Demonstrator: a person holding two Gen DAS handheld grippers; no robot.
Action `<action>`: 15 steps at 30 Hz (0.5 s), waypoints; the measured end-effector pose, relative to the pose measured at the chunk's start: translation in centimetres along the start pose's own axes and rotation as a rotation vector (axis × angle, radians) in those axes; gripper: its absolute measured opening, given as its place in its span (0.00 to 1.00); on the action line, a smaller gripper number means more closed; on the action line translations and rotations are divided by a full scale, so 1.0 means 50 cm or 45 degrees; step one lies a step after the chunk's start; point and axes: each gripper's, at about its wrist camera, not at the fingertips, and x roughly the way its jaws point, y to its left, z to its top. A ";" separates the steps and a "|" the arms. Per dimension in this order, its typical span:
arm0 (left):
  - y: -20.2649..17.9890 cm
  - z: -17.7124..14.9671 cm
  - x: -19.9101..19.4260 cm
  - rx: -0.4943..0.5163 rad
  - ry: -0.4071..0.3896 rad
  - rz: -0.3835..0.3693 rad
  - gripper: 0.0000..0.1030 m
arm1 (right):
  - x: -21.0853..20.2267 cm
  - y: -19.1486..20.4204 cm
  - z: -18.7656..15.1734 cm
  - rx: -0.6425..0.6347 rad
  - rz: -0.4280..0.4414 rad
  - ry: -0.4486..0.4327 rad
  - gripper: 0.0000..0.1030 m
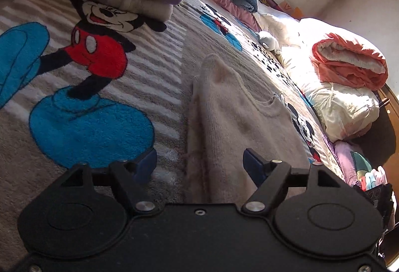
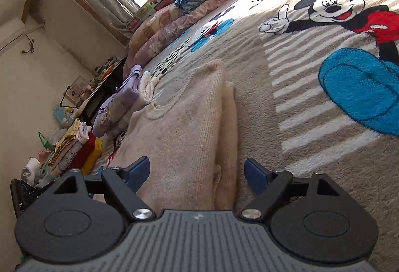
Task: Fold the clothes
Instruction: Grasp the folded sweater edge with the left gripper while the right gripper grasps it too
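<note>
Jaws of both grippers, left (image 1: 200, 165) and right (image 2: 197, 171), stand open over the beige sweater (image 2: 179, 122); no writing legible.

From my seat the near end of the beige sweater (image 1: 224, 137) drops behind the left gripper (image 1: 199, 166) body, so I can't see its hem; same in the right wrist view, where the right gripper (image 2: 197, 171) housing covers the sweater's near end. Folded piles at far left of the right cam (image 2: 74, 147) are too small and squashed by the fisheye to tell apart, and the shelf clutter (image 2: 104, 67) behind them is unreadable. Pink-and-white bedding (image 1: 349, 60) is blown out by sun, and the blanket (image 1: 87, 122) runs off frame on the left.
</note>
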 end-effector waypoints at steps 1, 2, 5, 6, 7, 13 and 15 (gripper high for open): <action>-0.001 0.003 0.011 0.005 0.014 -0.008 0.74 | 0.012 -0.006 0.003 0.021 0.011 0.026 0.83; -0.002 0.008 0.020 -0.002 0.018 -0.022 0.74 | 0.025 -0.008 0.012 0.029 0.022 0.034 0.83; 0.000 0.023 0.050 -0.054 0.038 -0.080 0.72 | 0.065 -0.015 0.036 0.051 0.054 0.057 0.83; 0.001 0.029 0.059 -0.074 0.044 -0.100 0.71 | 0.078 -0.014 0.041 0.035 0.055 0.066 0.83; 0.001 0.032 0.067 -0.080 0.043 -0.109 0.71 | 0.090 -0.012 0.044 0.015 0.064 0.070 0.84; -0.002 0.041 0.095 -0.100 0.045 -0.153 0.56 | 0.114 -0.009 0.060 -0.028 0.118 0.074 0.83; 0.004 0.038 0.095 -0.114 0.045 -0.185 0.53 | 0.117 -0.011 0.061 -0.028 0.119 0.070 0.70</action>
